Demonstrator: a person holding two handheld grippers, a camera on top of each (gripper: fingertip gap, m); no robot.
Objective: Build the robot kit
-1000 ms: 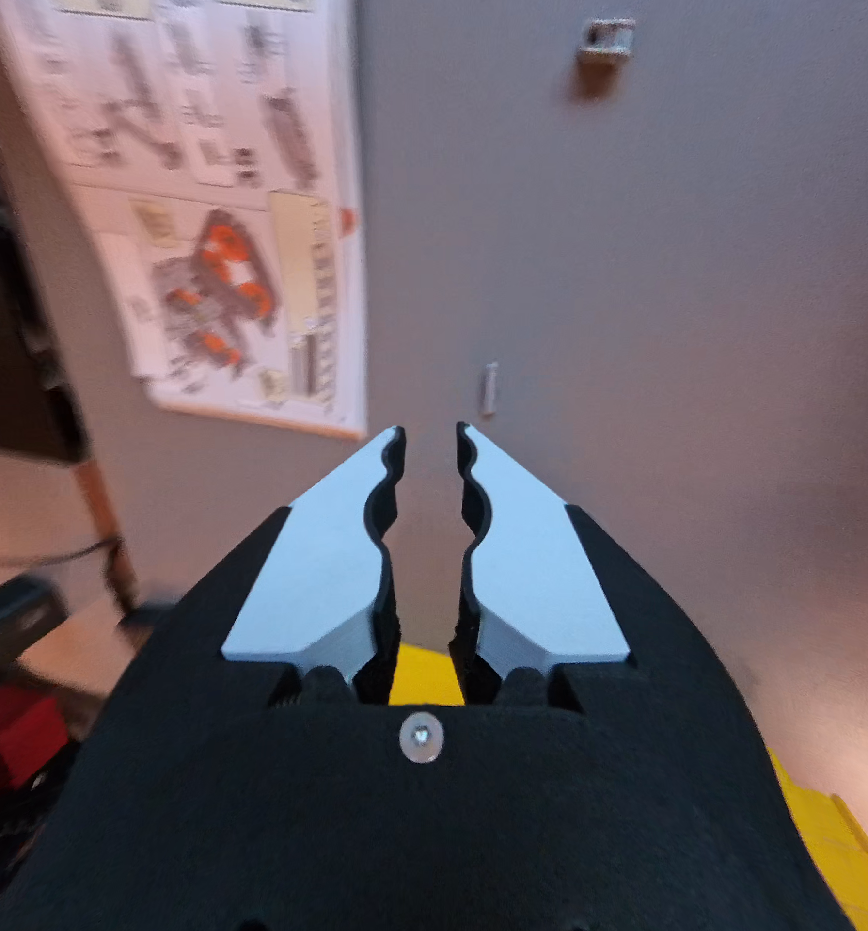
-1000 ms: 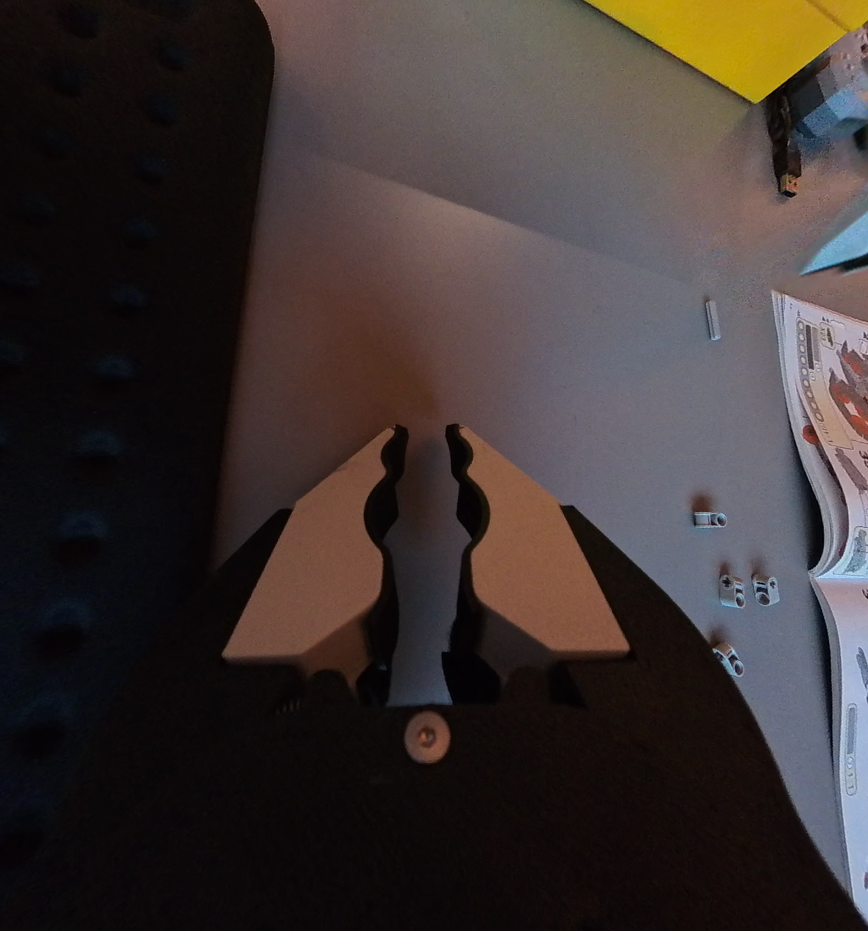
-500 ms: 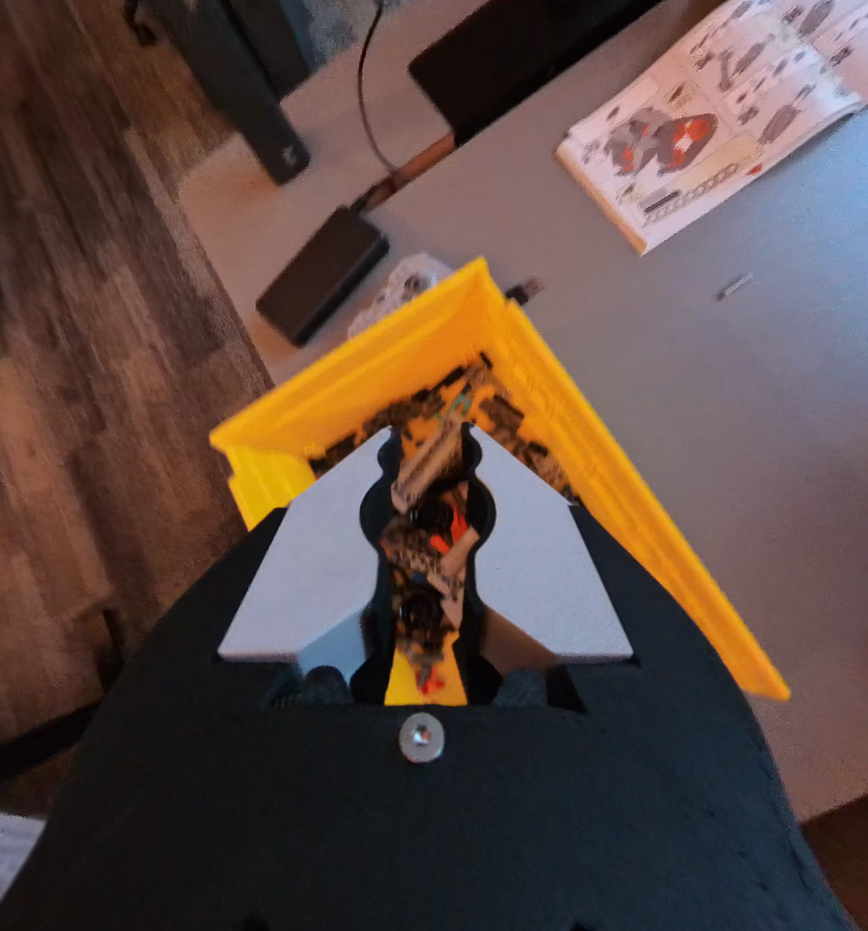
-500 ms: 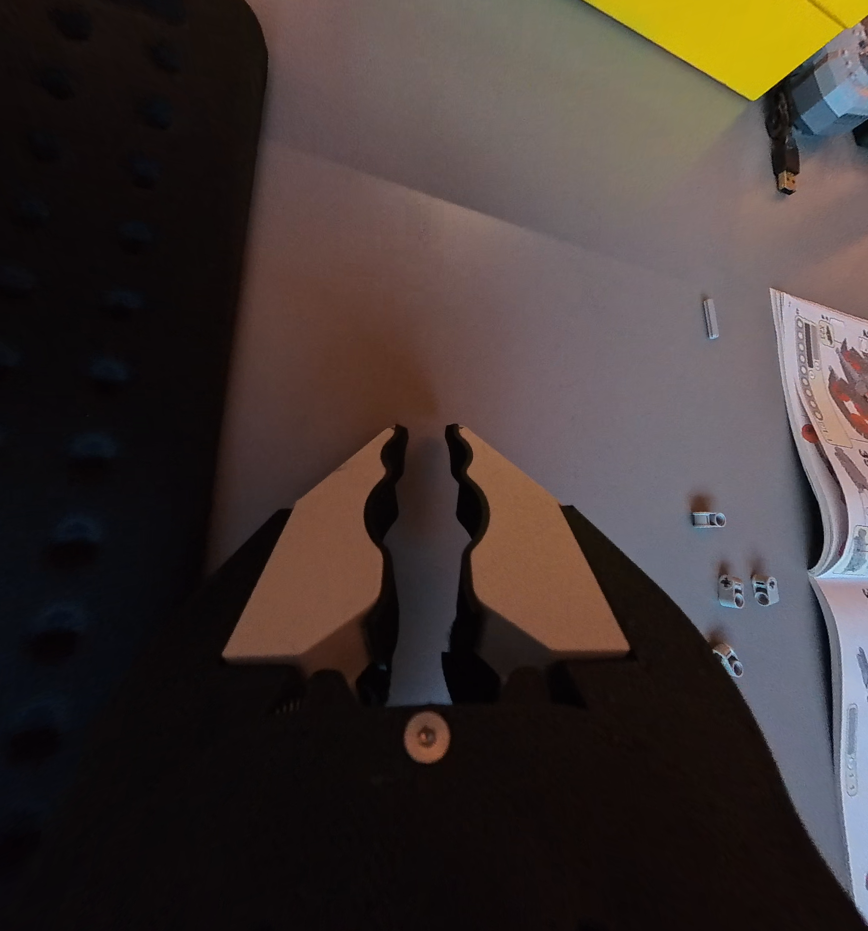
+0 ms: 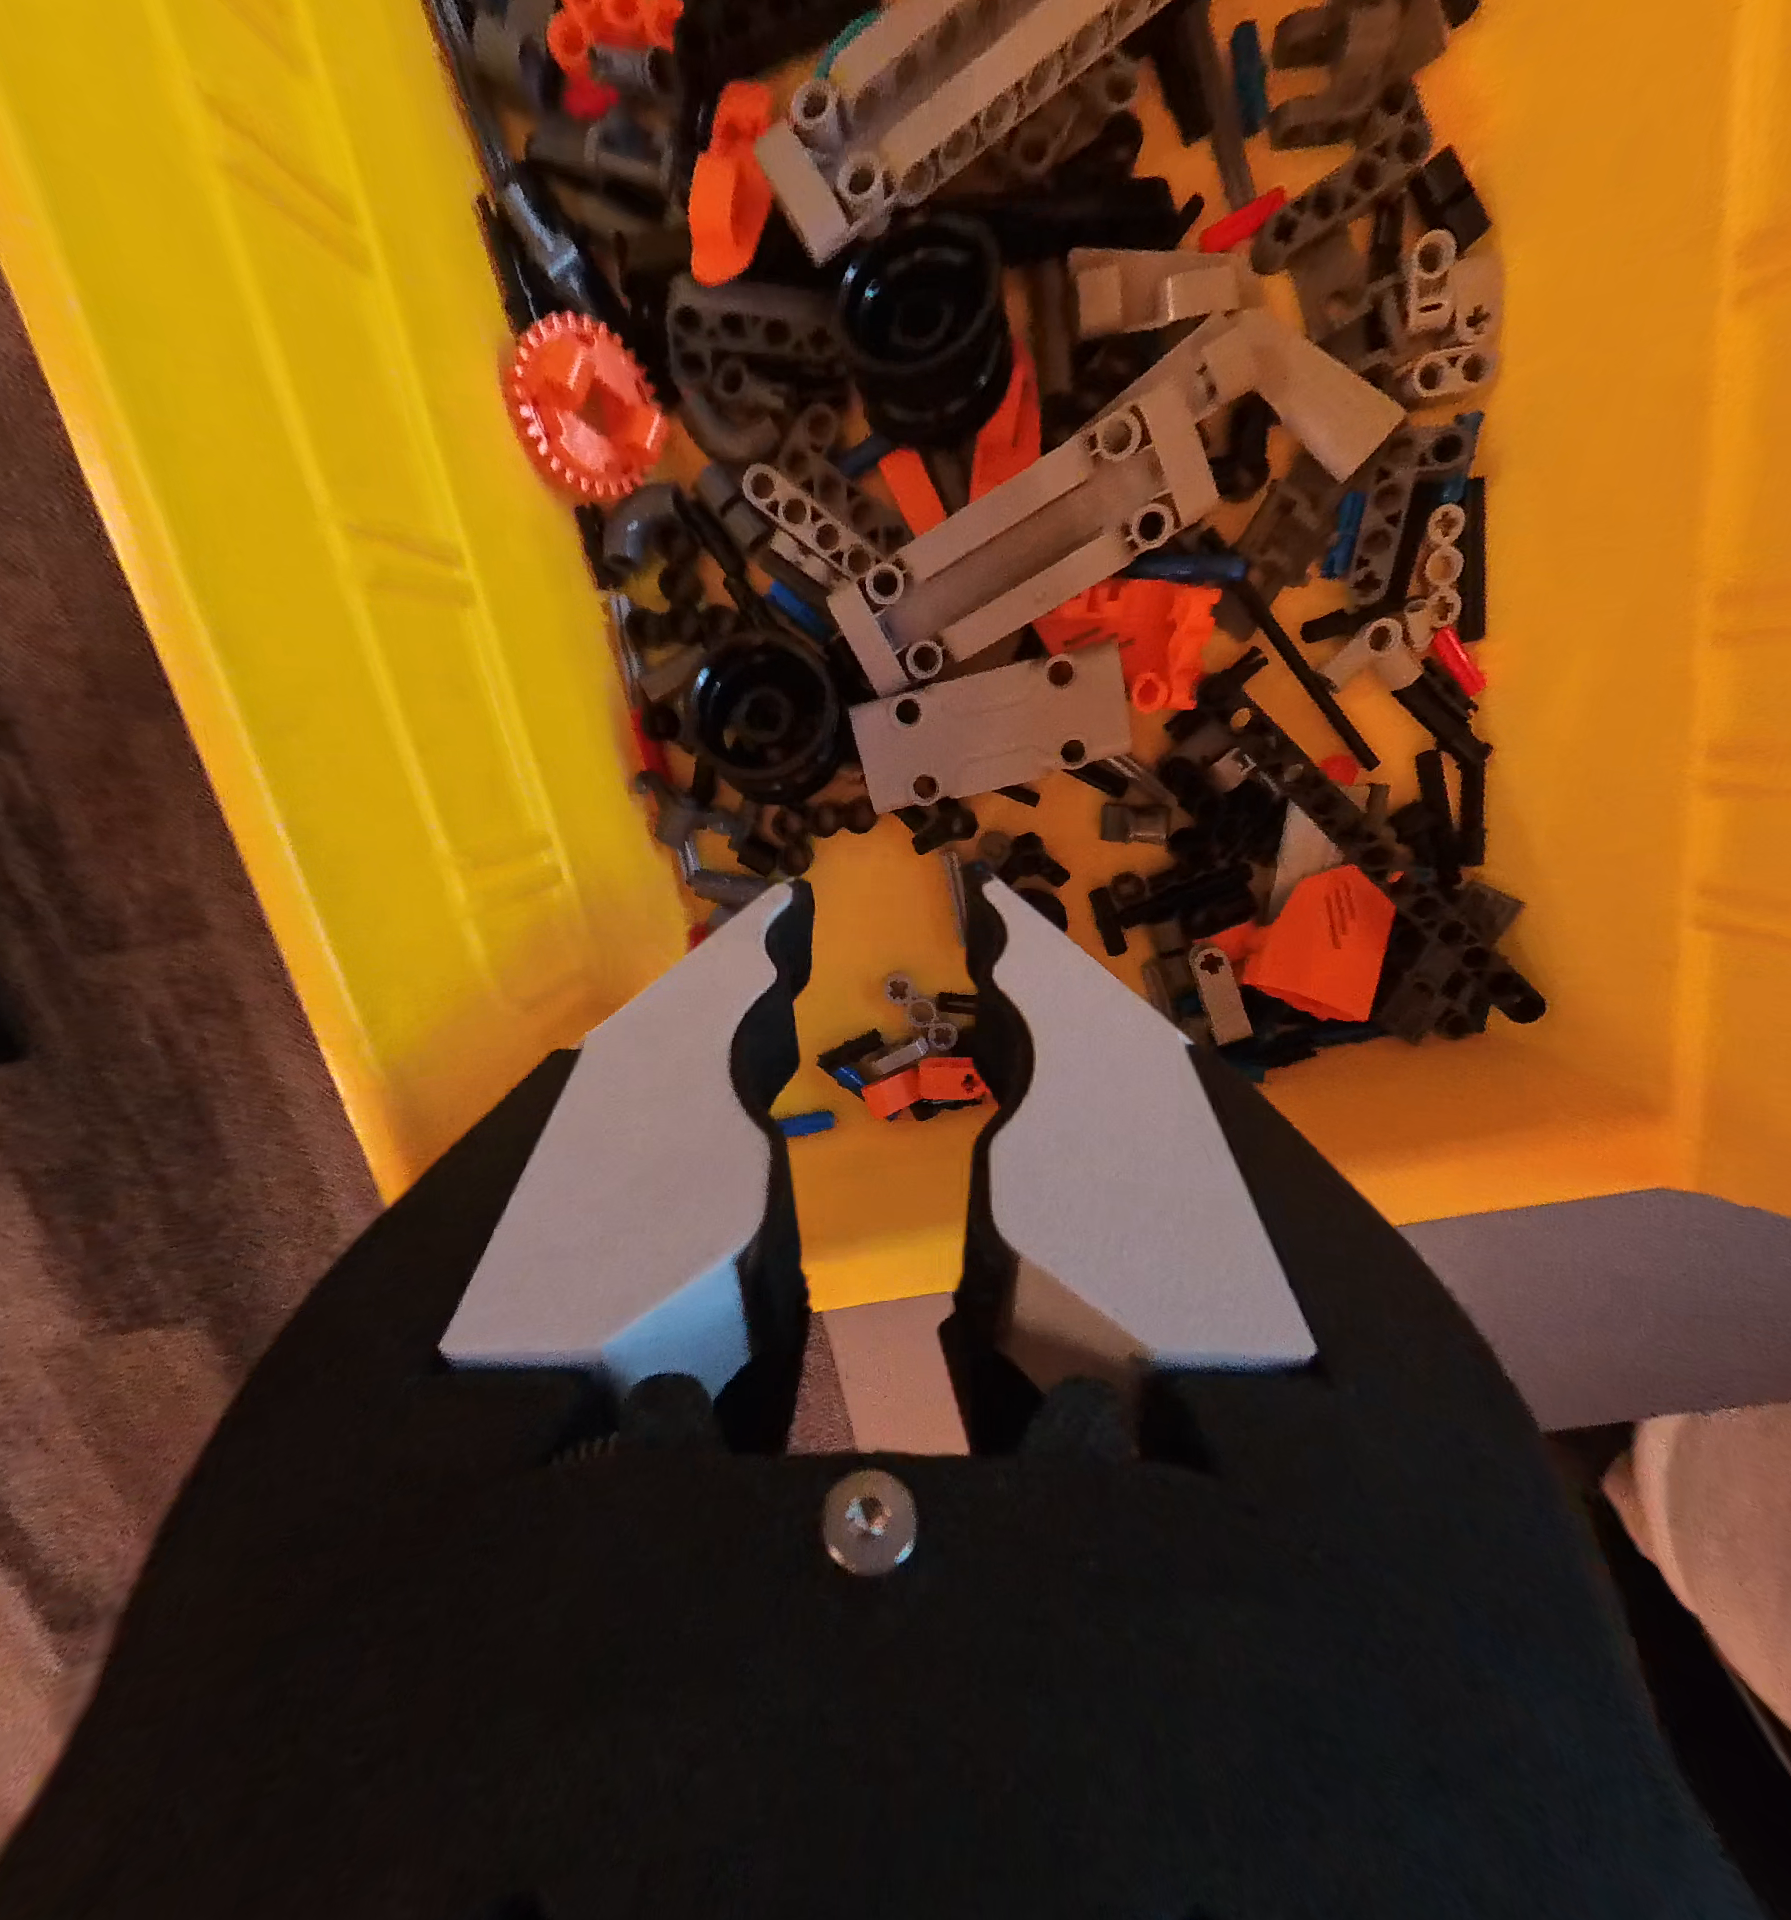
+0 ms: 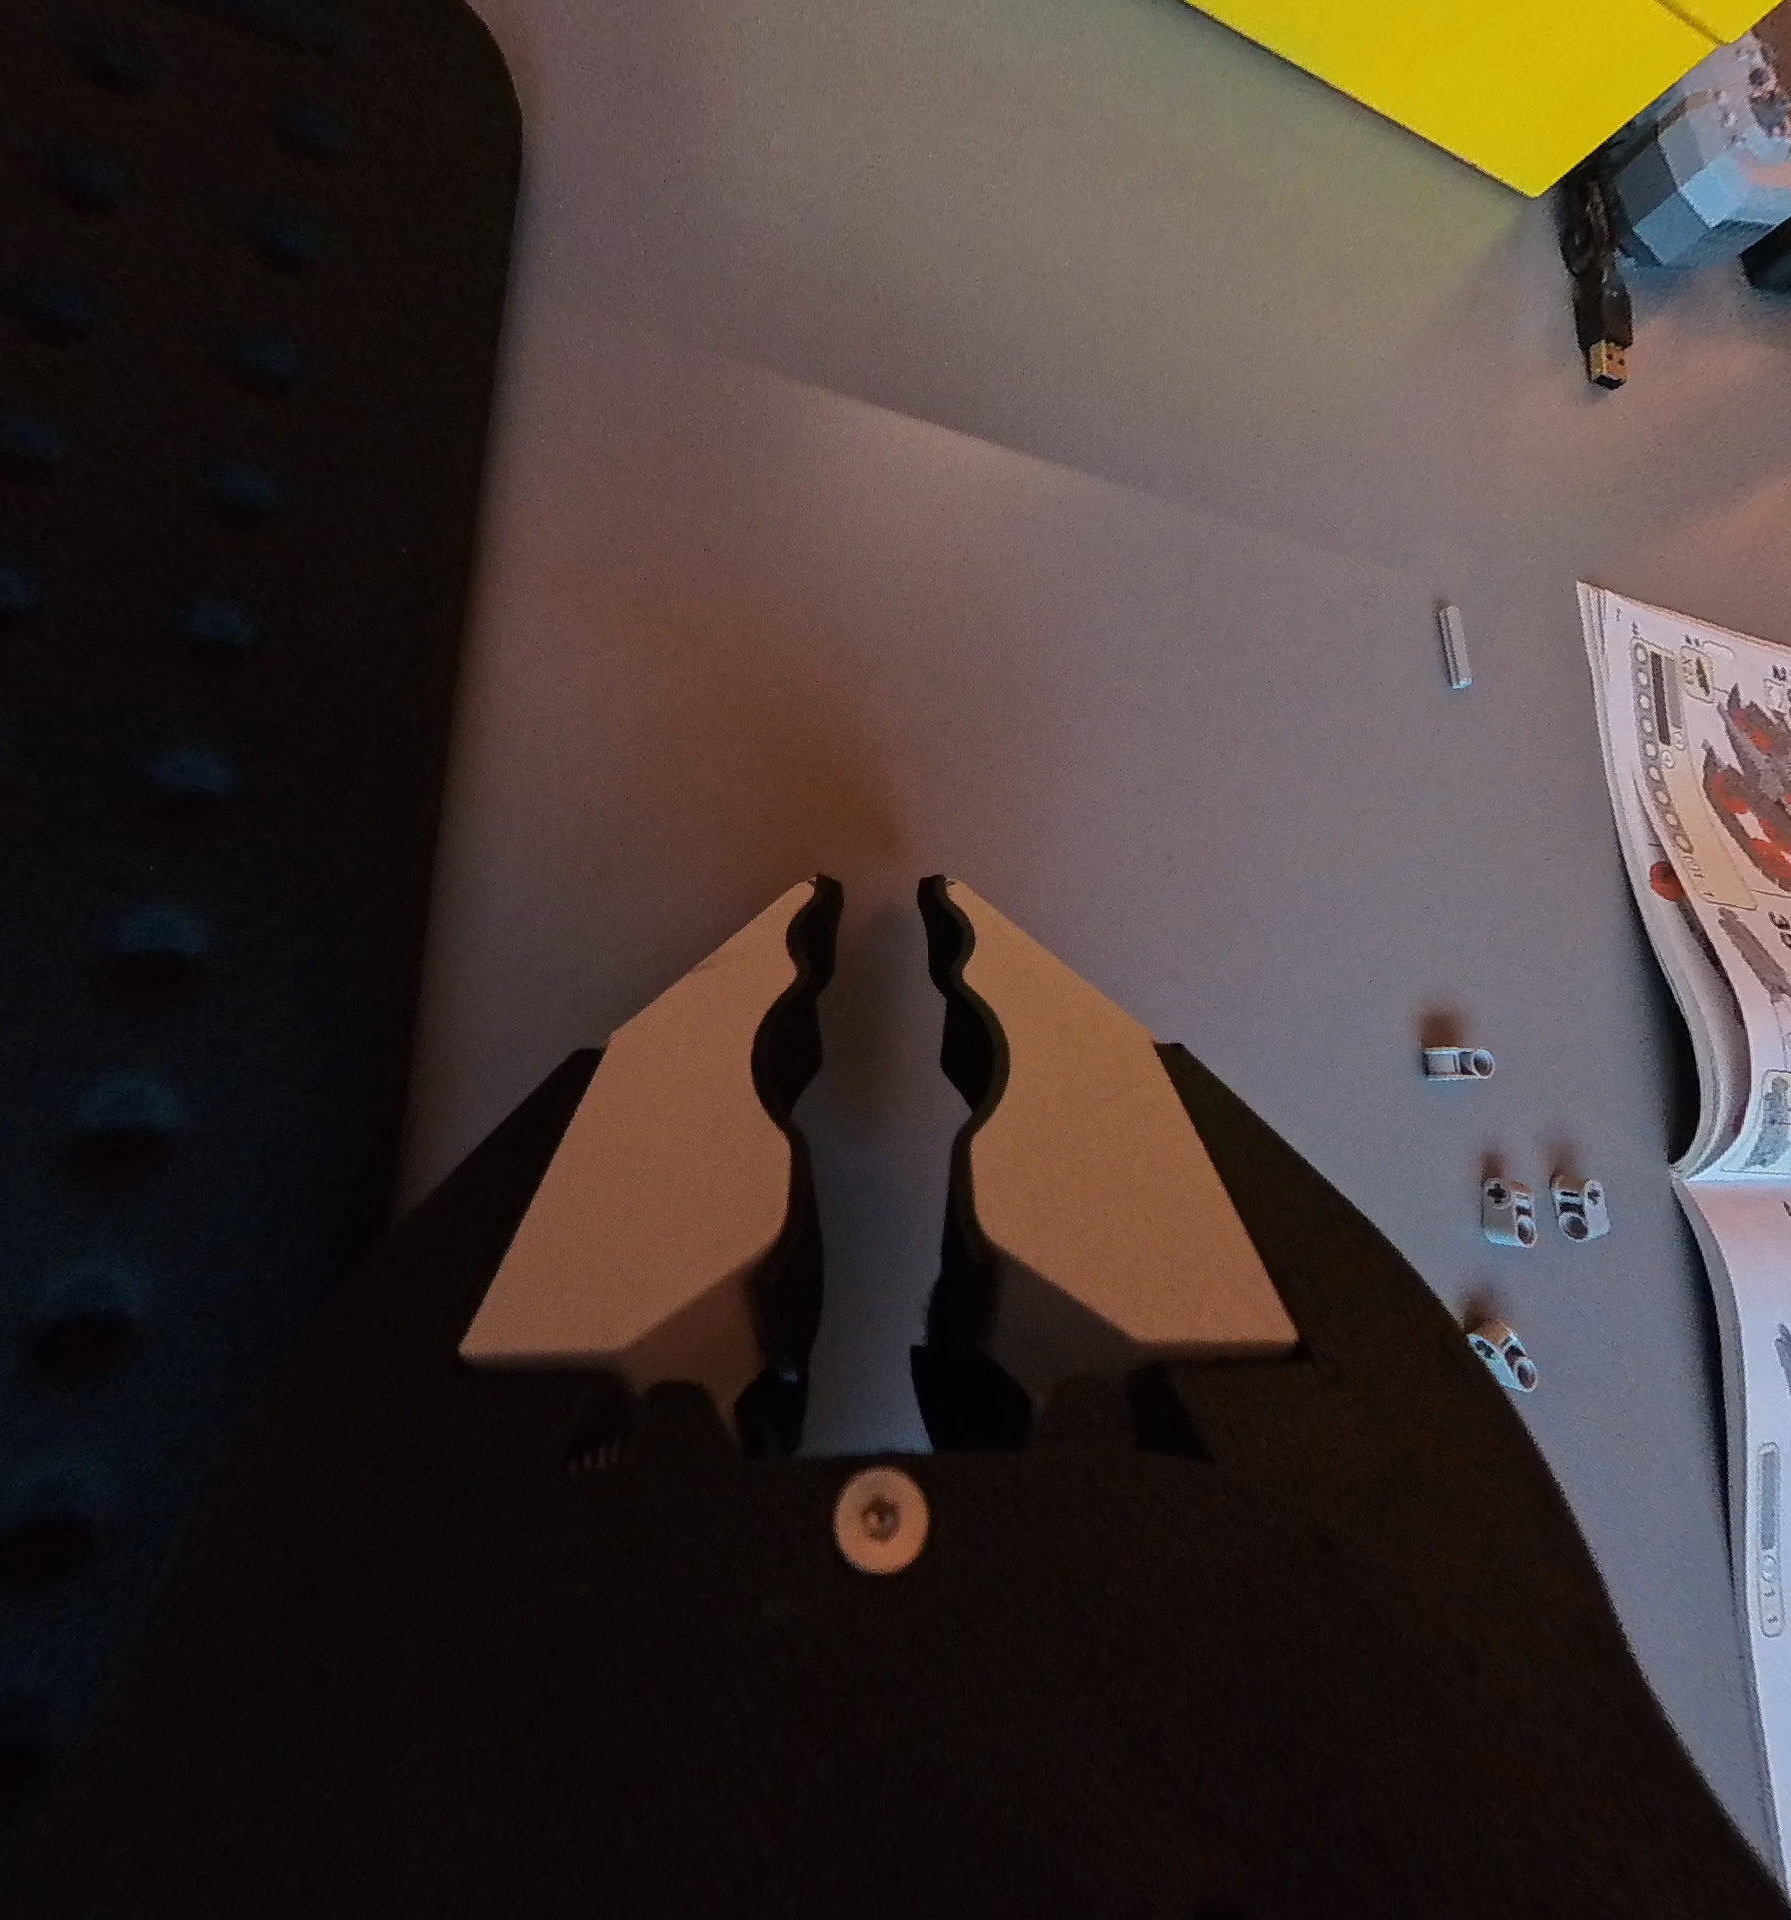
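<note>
The left gripper (image 5: 886, 909), fingers apart and empty, hangs over the yellow box (image 5: 1587, 582) of toy pieces (image 5: 984, 717); the right gripper (image 6: 878, 883), fingers apart, rests on the grey table (image 6: 1078, 582).

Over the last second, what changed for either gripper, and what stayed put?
The left gripper swung from the grey table and booklet to point down into the yellow bin of loose building pieces, jaws open and empty throughout. The right gripper stayed open over the bare table.

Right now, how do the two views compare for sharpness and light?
Left wrist view: brightly lit, yellow bin and edges smeared, parts nearest the left tool fairly crisp. Right wrist view: dim, shadow band across the table, small grey pieces still sharp.
</note>
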